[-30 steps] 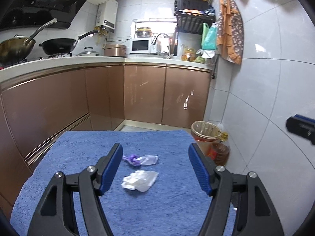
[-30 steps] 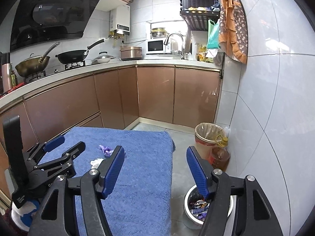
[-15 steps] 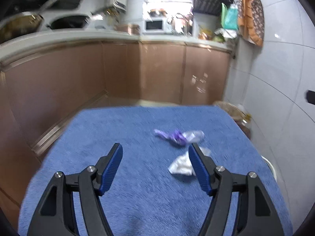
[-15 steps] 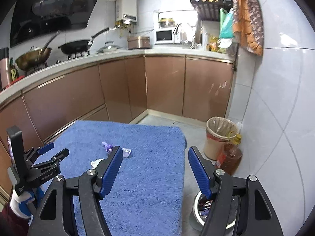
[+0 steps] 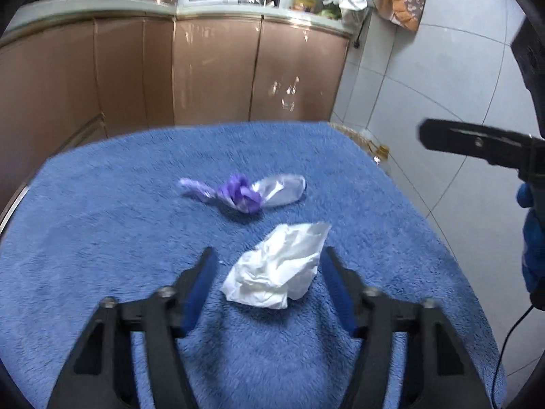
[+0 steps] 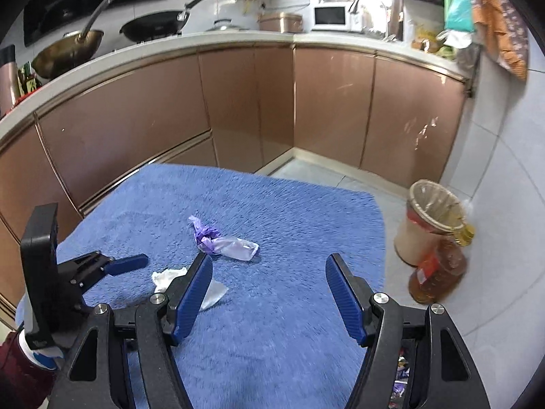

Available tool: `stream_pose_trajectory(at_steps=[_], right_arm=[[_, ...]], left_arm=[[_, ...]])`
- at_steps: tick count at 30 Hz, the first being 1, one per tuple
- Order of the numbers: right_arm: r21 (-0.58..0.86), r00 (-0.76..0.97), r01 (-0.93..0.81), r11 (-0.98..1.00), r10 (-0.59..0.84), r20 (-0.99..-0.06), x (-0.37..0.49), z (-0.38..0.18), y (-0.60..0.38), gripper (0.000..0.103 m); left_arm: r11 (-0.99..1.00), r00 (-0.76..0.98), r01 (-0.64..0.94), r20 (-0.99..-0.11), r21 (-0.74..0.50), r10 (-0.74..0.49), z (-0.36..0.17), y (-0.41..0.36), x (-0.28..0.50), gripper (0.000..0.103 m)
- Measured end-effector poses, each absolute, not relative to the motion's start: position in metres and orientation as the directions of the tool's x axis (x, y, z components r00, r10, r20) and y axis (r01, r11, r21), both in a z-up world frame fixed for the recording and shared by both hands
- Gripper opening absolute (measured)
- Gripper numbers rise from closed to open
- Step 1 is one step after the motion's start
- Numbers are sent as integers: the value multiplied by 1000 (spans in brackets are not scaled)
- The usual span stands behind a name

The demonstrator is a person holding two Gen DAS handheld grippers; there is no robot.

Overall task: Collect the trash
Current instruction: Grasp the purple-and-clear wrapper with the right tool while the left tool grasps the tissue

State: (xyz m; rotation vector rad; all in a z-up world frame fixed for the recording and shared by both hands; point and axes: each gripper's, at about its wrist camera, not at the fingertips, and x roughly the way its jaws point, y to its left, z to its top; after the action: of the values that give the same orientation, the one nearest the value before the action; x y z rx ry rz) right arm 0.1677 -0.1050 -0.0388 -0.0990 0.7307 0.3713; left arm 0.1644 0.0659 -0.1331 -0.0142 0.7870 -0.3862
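Partly hidden, cropped and smeared bits of my view

My right tool [image 6: 267,279] covers the middle of the white tissue [image 6: 167,277], so only its two ends show there. Below its right finger, a metal bowl [image 6: 400,380] of what may be wrappers peeks out, mostly hidden. In the left wrist view, the bin [image 5: 351,133] behind the blue surface [image 5: 102,221] is just a blurred rim, and my right hand [image 5: 533,248] is cut by the edge.

left tongs [image 5: 267,274] closing around crumpled tissue [image 5: 277,272], blue towel [image 5: 102,225]
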Motion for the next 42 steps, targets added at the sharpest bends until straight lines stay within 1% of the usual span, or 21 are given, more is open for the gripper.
stream_pose_trajectory(at_steps=[1, 3, 5, 7, 11, 15, 17, 22, 24, 26, 27, 29, 31, 32, 37, 42], right_arm=[[45, 674, -371, 928, 302, -675, 174, -43, -102, 67], [53, 650, -390, 919, 316, -691, 189, -55, -95, 67], [55, 630, -408, 911, 325, -705, 200, -65, -87, 67], [61, 606, -427, 902, 336, -721, 211, -78, -80, 67], [66, 559, -464, 883, 349, -752, 229, -101, -65, 67], [66, 530, -481, 874, 350, -772, 246, -118, -54, 67], [90, 518, -475, 875, 360, -776, 253, -124, -55, 66], [192, 480, -449, 873, 417, -772, 269, -136, -64, 53], [230, 460, -441, 868, 438, -772, 273, -141, -66, 45], [255, 450, -439, 861, 457, -767, 276, -145, -67, 42], [261, 451, -442, 858, 464, -763, 277, -144, -66, 37], [253, 455, -450, 857, 463, -760, 277, -143, -64, 29], [228, 464, -464, 856, 453, -761, 274, -143, -60, 16], [210, 470, -469, 858, 444, -763, 272, -143, -59, 7], [192, 506, -471, 861, 442, -741, 258, -134, -58, 7], [150, 552, -480, 864, 430, -714, 233, -107, -62, 5]], left_arm=[[928, 624, 331, -699, -169, -350, -139, 67, 169, 42], [927, 595, 316, -720, -200, -358, -148, 71, 175, 27], [923, 593, 290, -710, -251, -379, -149, 81, 176, 26], [929, 601, 255, -708, -269, -371, -150, 90, 178, 24], [918, 589, 206, -706, -339, -393, -157, 103, 182, 22], [917, 588, 207, -706, -341, -395, -158, 103, 180, 22], [915, 587, 208, -705, -345, -399, -158, 104, 178, 22], [911, 585, 209, -702, -354, -407, -158, 103, 184, 22], [912, 584, 210, -702, -353, -407, -159, 104, 185, 22], [911, 583, 210, -703, -354, -407, -159, 105, 187, 22], [911, 583, 210, -703, -355, -408, -158, 105, 187, 22], [910, 582, 208, -703, -357, -409, -159, 105, 187, 22], [911, 582, 209, -703, -355, -408, -159, 105, 188, 22], [912, 582, 209, -704, -354, -407, -159, 105, 188, 22], [914, 585, 208, -705, -347, -401, -158, 105, 189, 22], [922, 596, 204, -705, -330, -384, -157, 103, 187, 22]])
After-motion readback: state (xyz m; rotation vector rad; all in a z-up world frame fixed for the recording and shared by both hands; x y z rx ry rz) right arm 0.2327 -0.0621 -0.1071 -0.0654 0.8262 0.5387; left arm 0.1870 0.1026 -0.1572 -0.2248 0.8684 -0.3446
